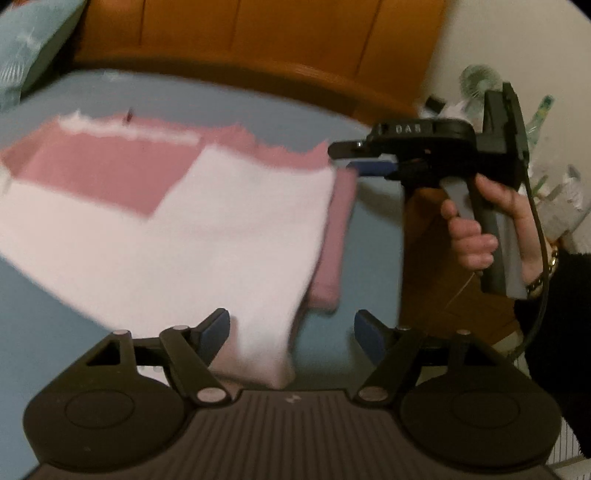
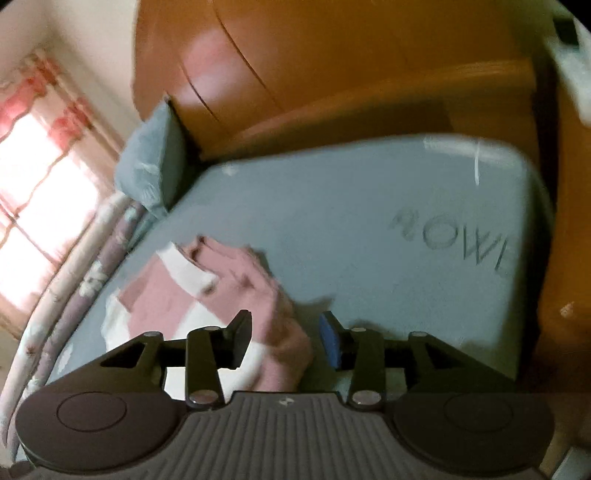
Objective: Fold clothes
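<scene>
Here, both claws spread, left claw (image 1: 291,332) and right claw (image 2: 284,339), over pink-and-white garment (image 1: 207,229).

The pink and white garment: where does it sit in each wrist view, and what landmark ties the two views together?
Left wrist view: the pink and white garment fills the left and centre, lying on the blue bed sheet.
Right wrist view: the garment lies lower left, bunched.
Shared landmark: the orange wooden headboard across the top of both views.
</scene>
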A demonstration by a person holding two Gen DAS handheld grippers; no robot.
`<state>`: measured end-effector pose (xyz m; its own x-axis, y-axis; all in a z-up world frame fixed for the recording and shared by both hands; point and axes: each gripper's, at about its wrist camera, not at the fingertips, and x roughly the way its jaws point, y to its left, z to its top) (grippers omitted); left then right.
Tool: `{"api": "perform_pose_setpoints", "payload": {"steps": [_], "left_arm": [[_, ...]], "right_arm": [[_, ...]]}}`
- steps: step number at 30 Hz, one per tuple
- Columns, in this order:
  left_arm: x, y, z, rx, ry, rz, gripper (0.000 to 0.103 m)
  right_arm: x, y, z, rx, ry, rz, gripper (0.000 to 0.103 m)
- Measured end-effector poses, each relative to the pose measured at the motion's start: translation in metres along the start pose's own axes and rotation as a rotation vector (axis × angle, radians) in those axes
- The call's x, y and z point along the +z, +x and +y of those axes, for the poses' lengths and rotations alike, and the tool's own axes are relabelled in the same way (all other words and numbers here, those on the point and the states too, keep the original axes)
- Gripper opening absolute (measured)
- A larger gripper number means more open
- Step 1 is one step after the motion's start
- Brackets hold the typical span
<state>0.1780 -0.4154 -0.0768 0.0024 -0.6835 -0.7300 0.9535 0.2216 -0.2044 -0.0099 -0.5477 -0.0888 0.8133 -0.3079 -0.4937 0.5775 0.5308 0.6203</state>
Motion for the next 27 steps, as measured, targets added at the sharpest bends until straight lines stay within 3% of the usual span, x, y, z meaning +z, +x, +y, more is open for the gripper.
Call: {"api": "perform_pose_setpoints", "payload": {"steps": [3, 8, 10, 12, 13, 14, 16, 18, 22, 27], "left_arm": [[0.008, -0.002, -0.008, -0.031, 0.032, -0.035, 0.076], [0.002, 0.012, -0.014, -0.051, 0.053, 0.015, 0.076], [-0.006, 0.017, -0.017, -0.045, 0.082, 0.03, 0.076], [-0.01, 0.024, -0.018, -0.056, 0.087, 0.05, 0.083], [-0.012, 0.028, -0.018, -0.059, 0.086, 0.056, 0.083], [-0.013, 0.031, -0.019, -0.051, 0.087, 0.059, 0.084], [-0.011, 0.032, -0.02, -0.044, 0.086, 0.059, 0.083], [-0.008, 0.022, -0.018, -0.065, 0.072, 0.027, 0.084], [-0.003, 0.009, -0.016, -0.108, 0.053, -0.039, 0.084], [-0.005, 0.031, -0.019, -0.129, 0.046, 0.003, 0.084]], "right_arm": [[-0.003, -0.015, 0.015, 0.139, 0.023, 0.043, 0.046], [-0.033, -0.006, 0.021, 0.306, 0.09, 0.216, 0.046], [-0.047, 0.004, 0.017, 0.304, 0.12, 0.268, 0.046], [-0.06, 0.015, 0.013, 0.276, 0.144, 0.309, 0.046], [-0.063, 0.02, 0.012, 0.255, 0.156, 0.314, 0.036], [-0.065, 0.024, 0.009, 0.245, 0.175, 0.319, 0.036], [-0.061, 0.019, 0.007, 0.258, 0.211, 0.313, 0.04], [-0.053, 0.005, 0.017, 0.259, 0.156, 0.259, 0.046], [-0.04, 0.002, 0.034, 0.353, 0.124, 0.227, 0.052], [-0.057, 0.034, 0.03, 0.333, 0.148, 0.31, 0.052]]}}
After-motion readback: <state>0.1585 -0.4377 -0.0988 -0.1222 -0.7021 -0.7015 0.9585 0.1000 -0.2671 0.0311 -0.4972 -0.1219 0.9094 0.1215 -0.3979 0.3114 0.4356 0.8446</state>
